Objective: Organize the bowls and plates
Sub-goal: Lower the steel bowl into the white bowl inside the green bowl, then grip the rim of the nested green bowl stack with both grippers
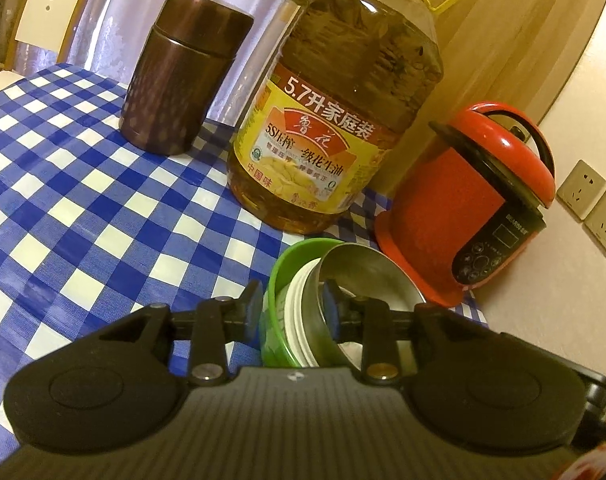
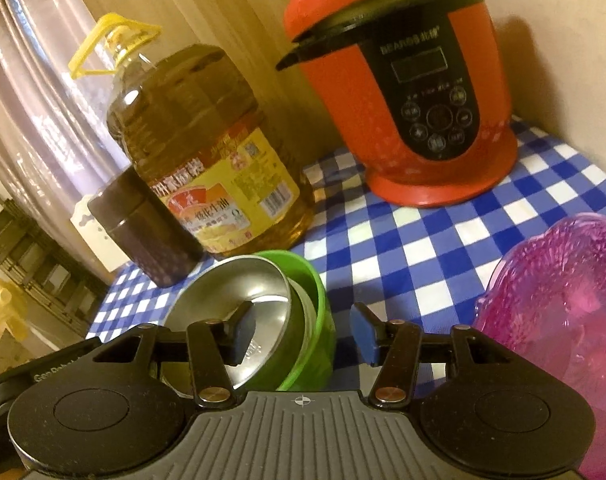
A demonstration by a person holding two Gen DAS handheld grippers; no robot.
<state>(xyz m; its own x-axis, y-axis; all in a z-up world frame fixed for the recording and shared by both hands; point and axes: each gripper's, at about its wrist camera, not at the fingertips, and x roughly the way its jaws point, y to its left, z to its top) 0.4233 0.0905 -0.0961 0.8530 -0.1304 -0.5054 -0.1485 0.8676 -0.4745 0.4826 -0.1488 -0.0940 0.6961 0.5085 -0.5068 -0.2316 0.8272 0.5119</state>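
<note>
1. Left wrist view showed the left hand-held gripper (image 1: pixel 291 304) with its two blue-padded fingers straddling the rims of a nested stack: a round green plastic bowl (image 1: pixel 277 280) outermost, a white ribbed bowl (image 1: pixel 299 320) inside it, and a shiny stainless-steel bowl (image 1: pixel 367 280) innermost.
2. Its left pad sat just outside the green wall and its right pad sat inside the steel bowl; the jaws stood partly apart, and whether the pads pressed on the walls could not be told.
3. The stack sat tilted on a blue-and-white checked tabletop (image 1: pixel 83 208), near the table's right side.
4. Behind the stack stood a large clear bottle of amber cooking oil with a yellow label and yellow handle (image 1: pixel 335 120); a dark brown cylindrical metal canister (image 1: pixel 179 72) stood to its left and a red electric cooker with a black control panel (image 1: pixel 471 216) to its right.
5. Right wrist view showed the right hand-held gripper (image 2: pixel 303 332) with its jaws apart: the left pad lay inside the steel bowl and the right pad hung clear of the green bowl, over the checked cloth.
6. A translucent pink plastic dish with a scalloped rim (image 2: pixel 563 312) lay on the tabletop to the right of that gripper, apart from the stack.
</note>
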